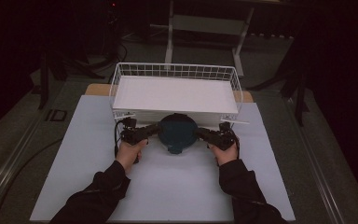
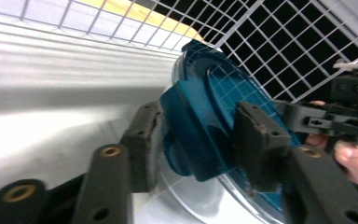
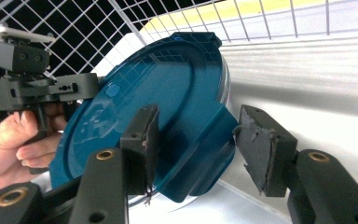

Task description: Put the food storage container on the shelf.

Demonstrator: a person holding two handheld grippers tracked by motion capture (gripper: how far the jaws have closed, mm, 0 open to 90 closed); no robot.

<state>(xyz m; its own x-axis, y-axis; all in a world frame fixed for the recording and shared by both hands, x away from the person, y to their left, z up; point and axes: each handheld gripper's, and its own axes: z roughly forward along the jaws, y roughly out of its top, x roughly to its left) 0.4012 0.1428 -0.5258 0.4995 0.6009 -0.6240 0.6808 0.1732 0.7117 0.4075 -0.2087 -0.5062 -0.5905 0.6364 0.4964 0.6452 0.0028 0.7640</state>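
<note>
— How are the fingers sitting on the left gripper (image 1: 154,127)?

— Clamped. In the left gripper view its two black padded fingers (image 2: 142,140) pinch a side tab of the round dark-teal plastic lid with a clear rim (image 2: 205,116), one pad on each face. From the high view, that gripper comes at the lid from its nine o'clock edge.

— And the right gripper (image 1: 200,132)?

— It reaches in from the lid's three o'clock side. In the right gripper view one pad (image 3: 142,135) presses against the tab's face, while the other (image 3: 261,144) stands a little off the tab's edge, so the jaws straddle the tab; I can't tell for certain whether that is a firm grip.

— Where is the lid itself?

— Held between the two grippers near the middle of the white table top (image 1: 168,186), just in front of the white wire basket (image 1: 121,74). From the high view the basket sits at twelve o'clock from the lid (image 1: 177,133), with its near edge touching or overlapping the lid's far rim. In both gripper views the lid stands tilted up on edge.

— The person?

— Dark sleeves come in from six o'clock; the left hand (image 1: 129,151) and right hand (image 1: 224,153) each hold a gripper handle.
</note>
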